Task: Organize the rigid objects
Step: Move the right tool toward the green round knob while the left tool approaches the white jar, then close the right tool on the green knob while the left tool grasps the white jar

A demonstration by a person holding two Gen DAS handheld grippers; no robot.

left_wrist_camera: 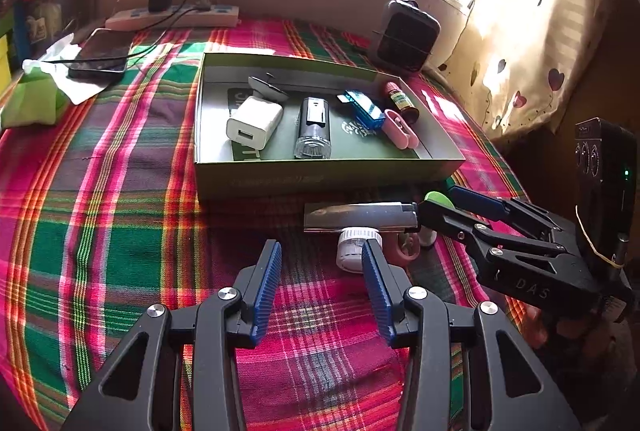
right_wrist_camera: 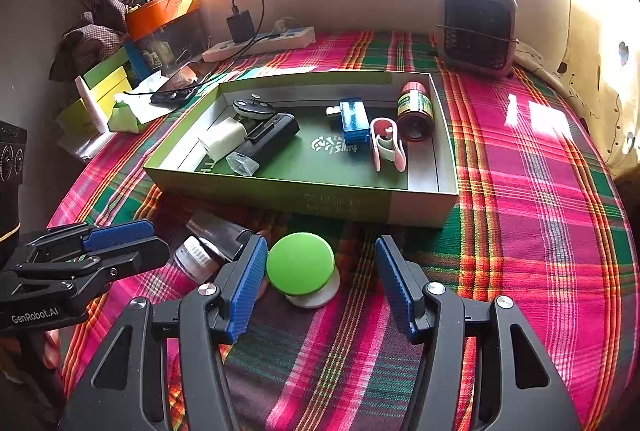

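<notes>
**Two grippers over loose items in front of a green tray**

Blue-padded fingers [left_wrist_camera: 266, 283] of the left gripper [left_wrist_camera: 320, 285] fill the bottom of the left wrist view, spread apart with nothing between them; the right-hand pad stands in front of a small white-capped jar [left_wrist_camera: 354, 249] on the plaid cloth [left_wrist_camera: 120, 191]. Just beyond the jar lies a flat metallic bar [left_wrist_camera: 356, 217].

Only the right wrist view shows the green round-lidded container [right_wrist_camera: 301, 265] in full, low in the frame, between the spread fingers of the right gripper [right_wrist_camera: 322, 285]; its lid is close against the left pad and apart from the right one. From the left wrist view only a sliver of that lid shows, the right gripper's arm blocking the rest.

Mid-frame in both views sits the green cardboard tray [right_wrist_camera: 280, 199], holding a white USB charger [left_wrist_camera: 254, 123], a black torch [left_wrist_camera: 314, 129], a blue USB stick [right_wrist_camera: 354, 123], a pink clip [right_wrist_camera: 387, 145] and a small brown bottle [right_wrist_camera: 416, 113]. A power strip [right_wrist_camera: 260, 43] and a small fan heater [right_wrist_camera: 476, 27] stand behind.
</notes>
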